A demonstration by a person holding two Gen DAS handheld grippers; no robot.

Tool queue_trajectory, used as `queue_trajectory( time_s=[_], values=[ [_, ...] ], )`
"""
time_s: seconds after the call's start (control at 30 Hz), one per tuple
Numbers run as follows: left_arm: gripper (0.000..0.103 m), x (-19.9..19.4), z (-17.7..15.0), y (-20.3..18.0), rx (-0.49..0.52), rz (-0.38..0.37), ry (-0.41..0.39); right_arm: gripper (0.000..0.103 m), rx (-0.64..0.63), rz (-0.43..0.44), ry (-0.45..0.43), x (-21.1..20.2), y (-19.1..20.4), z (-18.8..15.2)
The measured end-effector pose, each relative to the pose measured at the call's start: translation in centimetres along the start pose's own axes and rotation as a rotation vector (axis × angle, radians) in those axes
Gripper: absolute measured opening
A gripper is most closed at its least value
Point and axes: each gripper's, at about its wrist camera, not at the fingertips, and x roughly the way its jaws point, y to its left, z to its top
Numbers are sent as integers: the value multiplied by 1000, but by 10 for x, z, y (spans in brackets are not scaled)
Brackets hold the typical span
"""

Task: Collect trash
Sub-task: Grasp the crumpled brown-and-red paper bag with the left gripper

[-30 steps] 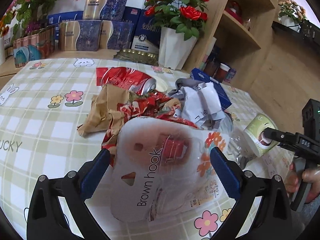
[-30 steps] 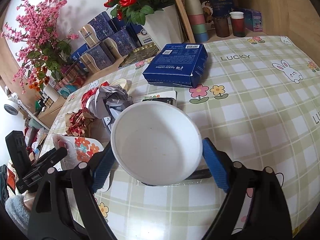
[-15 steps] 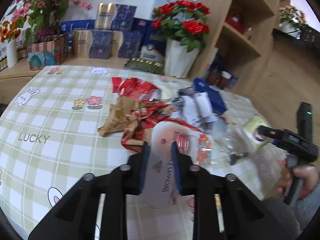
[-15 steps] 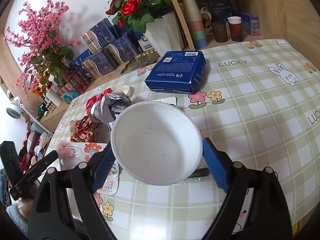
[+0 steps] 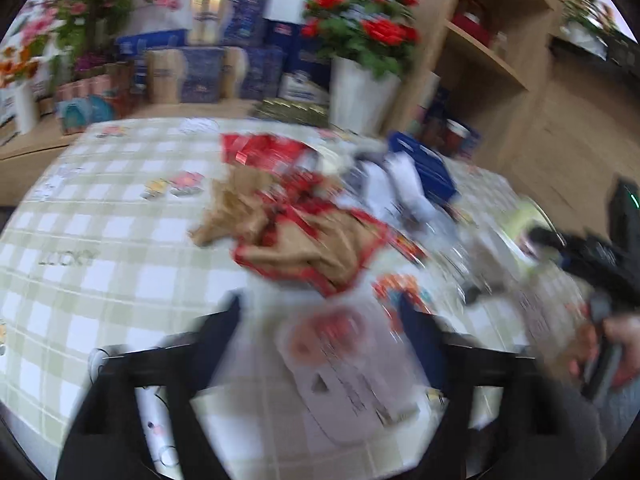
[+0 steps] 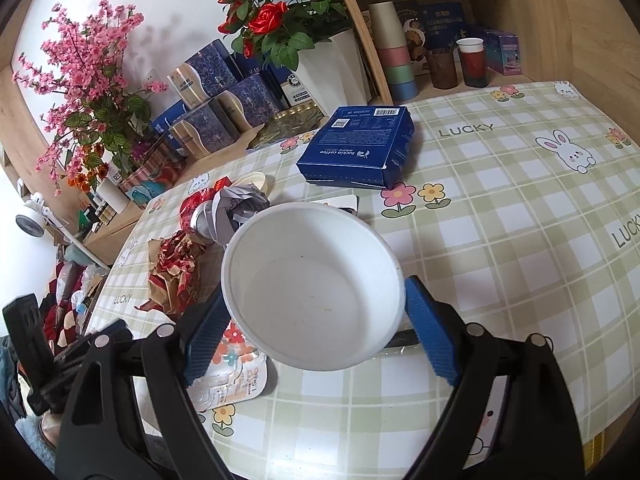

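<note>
My left gripper (image 5: 320, 332) hangs blurred above the table, its jaws opening wide. Between them lies the white "Brown hook" blister pack (image 5: 340, 364), and no pad presses on it. The pack (image 6: 236, 376) also shows beside my right gripper's left finger. My right gripper (image 6: 316, 336) is shut on a white paper bowl (image 6: 312, 280), with a blue pad on each side of its wall, and holds it above the table. Beyond lies a trash pile: crumpled brown and red wrapping (image 5: 304, 240), a crushed red can (image 6: 200, 208) and grey crumpled paper (image 6: 240, 204).
A blue coffee box (image 6: 360, 148) lies on the checked tablecloth (image 6: 500, 220). A white pot of red roses (image 6: 332, 68), gift boxes and cups stand at the back against wooden shelves. A flat dark thing lies partly hidden under the bowl.
The left jaws closed on the hook pack and lifted it, then opened again; the pack now lies between them. The right gripper kept still with the bowl.
</note>
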Motion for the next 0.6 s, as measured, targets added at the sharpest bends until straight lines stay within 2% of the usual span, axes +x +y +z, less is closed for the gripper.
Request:
queue_trajectory(
  time_s=[0.03, 0.17, 0.23, 0.27, 0.37, 0.47, 0.6],
  values=[
    [85, 2, 7, 3, -20, -1, -8, 84, 4, 2, -1, 0, 0, 0],
    [86, 28, 31, 24, -157, 22, 44, 84, 5, 4, 0, 2, -1, 1],
    [91, 43, 41, 35, -243, 19, 69, 84, 5, 6, 0, 3, -1, 1],
    [97, 50, 44, 38, -270, 19, 83, 84, 6, 5, 1, 3, -1, 1],
    [97, 69, 54, 42, -343, 44, 114, 84, 12, 5, 4, 4, -2, 1],
    [97, 84, 63, 33, -326, 88, 135, 84, 17, 9, 7, 4, -4, 1],
    [97, 102, 72, 14, -214, 166, 168, 84, 18, 6, 7, 5, -6, -1]
  ],
)
